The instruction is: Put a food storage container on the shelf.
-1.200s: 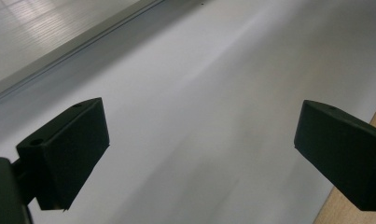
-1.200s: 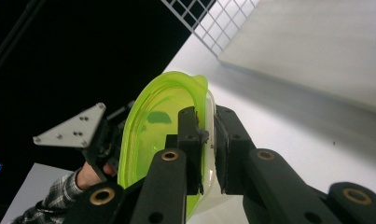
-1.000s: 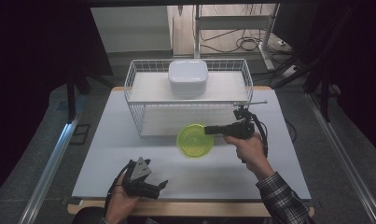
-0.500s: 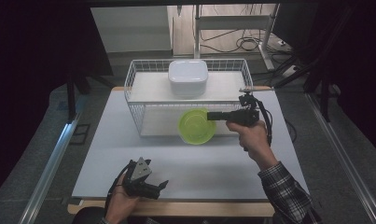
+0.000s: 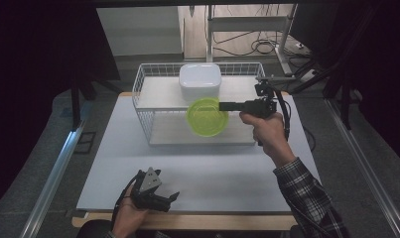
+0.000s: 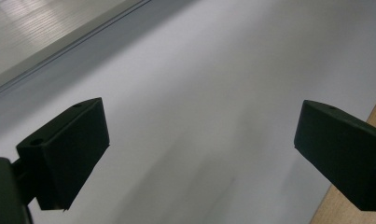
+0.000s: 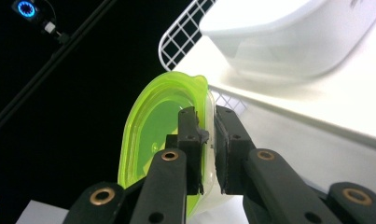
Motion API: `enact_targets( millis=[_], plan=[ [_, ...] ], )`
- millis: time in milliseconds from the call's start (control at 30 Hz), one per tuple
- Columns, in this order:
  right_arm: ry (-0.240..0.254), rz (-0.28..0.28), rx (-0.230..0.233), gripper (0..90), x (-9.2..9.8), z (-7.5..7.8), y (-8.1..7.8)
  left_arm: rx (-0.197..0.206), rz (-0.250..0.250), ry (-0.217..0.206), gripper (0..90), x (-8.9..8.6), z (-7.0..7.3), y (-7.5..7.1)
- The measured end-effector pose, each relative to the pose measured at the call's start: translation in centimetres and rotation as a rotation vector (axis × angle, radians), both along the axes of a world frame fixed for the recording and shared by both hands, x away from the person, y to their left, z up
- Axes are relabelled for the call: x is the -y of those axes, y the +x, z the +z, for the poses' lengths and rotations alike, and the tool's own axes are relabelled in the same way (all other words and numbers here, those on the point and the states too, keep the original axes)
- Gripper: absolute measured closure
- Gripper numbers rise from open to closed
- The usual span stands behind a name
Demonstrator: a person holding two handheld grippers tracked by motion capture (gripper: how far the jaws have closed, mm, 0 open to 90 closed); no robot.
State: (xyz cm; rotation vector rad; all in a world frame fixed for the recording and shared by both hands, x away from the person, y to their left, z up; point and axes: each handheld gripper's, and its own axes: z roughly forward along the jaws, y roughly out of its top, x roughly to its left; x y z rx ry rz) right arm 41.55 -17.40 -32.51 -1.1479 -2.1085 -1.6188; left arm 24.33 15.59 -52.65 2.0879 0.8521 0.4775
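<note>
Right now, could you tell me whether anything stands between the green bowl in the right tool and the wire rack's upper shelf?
Partly, I think. The right tool is shut on the green bowl, held in front of the wire rack. The white container sits on the upper shelf directly behind it. The shelf to either side of the container looks free.

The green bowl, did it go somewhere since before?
Yes. The right gripper, still shut on the green bowl, carried it up off the table toward the wire rack. The left gripper stayed low at the near edge, open, and the white container stayed on the rack.
</note>
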Motion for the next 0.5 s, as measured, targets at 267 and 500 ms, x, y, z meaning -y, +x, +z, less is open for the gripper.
enact_targets(
  millis=[267, 500],
  plan=[
    [0.042, -0.037, -0.001, 82.2, -0.3, 1.8, 1.4, -0.001, -0.001, 0.002, 2.8, -0.1, 0.0, 0.0],
    [0.051, -0.092, 0.022, 82.2, -0.7, 4.0, 2.6, -0.001, -0.004, 0.003, 2.9, -0.1, 0.1, 0.0]
  ],
)
